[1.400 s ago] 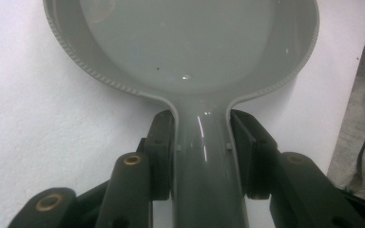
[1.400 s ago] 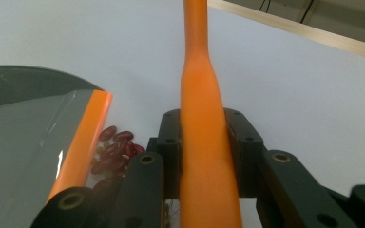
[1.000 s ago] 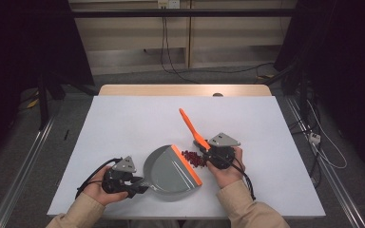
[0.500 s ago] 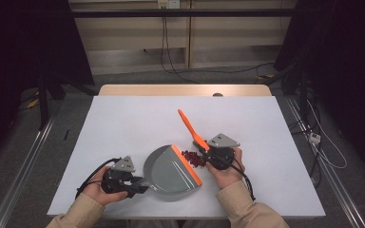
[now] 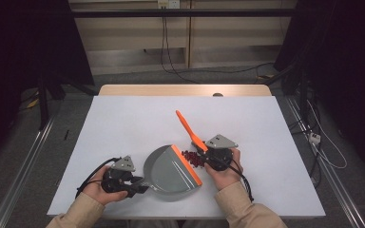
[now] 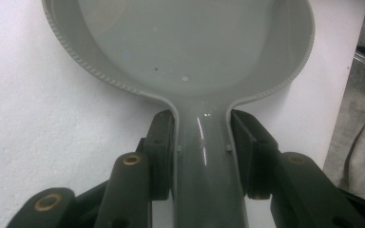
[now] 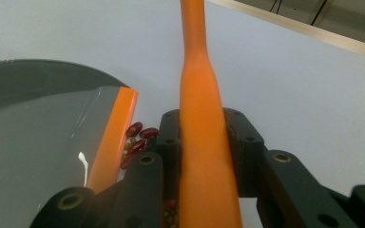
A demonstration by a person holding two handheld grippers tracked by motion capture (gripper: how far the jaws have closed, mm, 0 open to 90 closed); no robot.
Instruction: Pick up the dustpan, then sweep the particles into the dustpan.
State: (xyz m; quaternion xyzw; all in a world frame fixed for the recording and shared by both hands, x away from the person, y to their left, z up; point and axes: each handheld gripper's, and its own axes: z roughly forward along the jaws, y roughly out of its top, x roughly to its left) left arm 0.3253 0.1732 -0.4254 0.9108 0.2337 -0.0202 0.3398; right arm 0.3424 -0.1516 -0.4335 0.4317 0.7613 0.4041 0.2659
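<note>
A grey dustpan (image 5: 166,172) with an orange lip (image 5: 186,164) lies on the white table near its front edge. My left gripper (image 5: 134,185) is shut on the dustpan's handle (image 6: 204,161), a black pad on each side. An orange brush (image 5: 188,128) slants up and away from my right gripper (image 5: 208,154), which is shut on its handle (image 7: 204,156). A small pile of dark red beans (image 5: 193,158) lies on the table against the orange lip, just left of the right gripper; the beans (image 7: 138,137) also show between lip and jaw. The brush's bristles are hidden.
The white table (image 5: 123,123) stretches far behind the tools, with a wooden strip (image 5: 180,90) along its far edge. Cables (image 5: 321,142) lie on the floor to the right, and a metal rail (image 5: 26,161) runs along the left.
The brush and beans have shifted slightly left toward the dustpan's lip. Both hands keep their places and their grips.
</note>
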